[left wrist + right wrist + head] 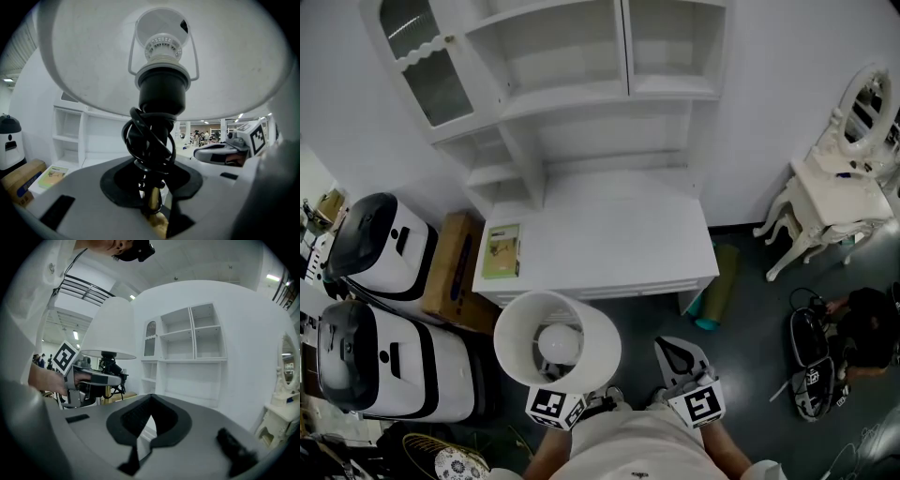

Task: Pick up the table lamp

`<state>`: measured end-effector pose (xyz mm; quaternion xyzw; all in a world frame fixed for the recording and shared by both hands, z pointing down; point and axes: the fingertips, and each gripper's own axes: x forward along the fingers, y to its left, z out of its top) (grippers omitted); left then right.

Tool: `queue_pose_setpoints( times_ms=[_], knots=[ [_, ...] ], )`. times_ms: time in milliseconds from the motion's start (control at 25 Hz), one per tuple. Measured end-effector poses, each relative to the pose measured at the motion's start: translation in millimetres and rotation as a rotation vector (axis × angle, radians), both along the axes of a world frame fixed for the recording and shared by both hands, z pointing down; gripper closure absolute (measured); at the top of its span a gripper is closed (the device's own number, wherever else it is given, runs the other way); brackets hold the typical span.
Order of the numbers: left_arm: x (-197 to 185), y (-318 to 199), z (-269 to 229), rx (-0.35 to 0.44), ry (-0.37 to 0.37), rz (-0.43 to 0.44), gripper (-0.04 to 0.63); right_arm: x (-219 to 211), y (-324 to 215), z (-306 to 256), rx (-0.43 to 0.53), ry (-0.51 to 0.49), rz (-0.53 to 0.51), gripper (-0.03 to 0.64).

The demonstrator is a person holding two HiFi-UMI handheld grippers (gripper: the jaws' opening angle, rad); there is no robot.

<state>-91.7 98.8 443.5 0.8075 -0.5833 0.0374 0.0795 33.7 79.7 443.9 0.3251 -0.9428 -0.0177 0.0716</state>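
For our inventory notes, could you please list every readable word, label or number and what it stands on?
Nothing readable.
Green paper booklet on the white desk: print too small.
Brown cardboard box: blue print too blurred.
Square markers on the left gripper cube and right gripper cube: patterns, no letters.

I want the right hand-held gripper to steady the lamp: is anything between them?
Nothing visible. The right hand-held gripper has open air across to the lamp. Only the left hand-held gripper, clamped on the lamp's stem below the coiled cord, occupies that spot.
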Motion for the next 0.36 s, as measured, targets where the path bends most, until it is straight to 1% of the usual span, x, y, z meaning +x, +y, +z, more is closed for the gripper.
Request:
queue_pose_setpoints(
  times_ms=[200,360],
  knots=[
    [10.6,4.2,-1.4,0.001,-0.004,0.002,0.465,9.7,4.7,0.6,0.008,0.002,-0.009,0.604],
    [18.9,8.0,0.4,-0.009,-0.001,-0.001,0.466,19.3,9.5,4.9,-0.008,0.018,-0.016,0.604]
  ],
)
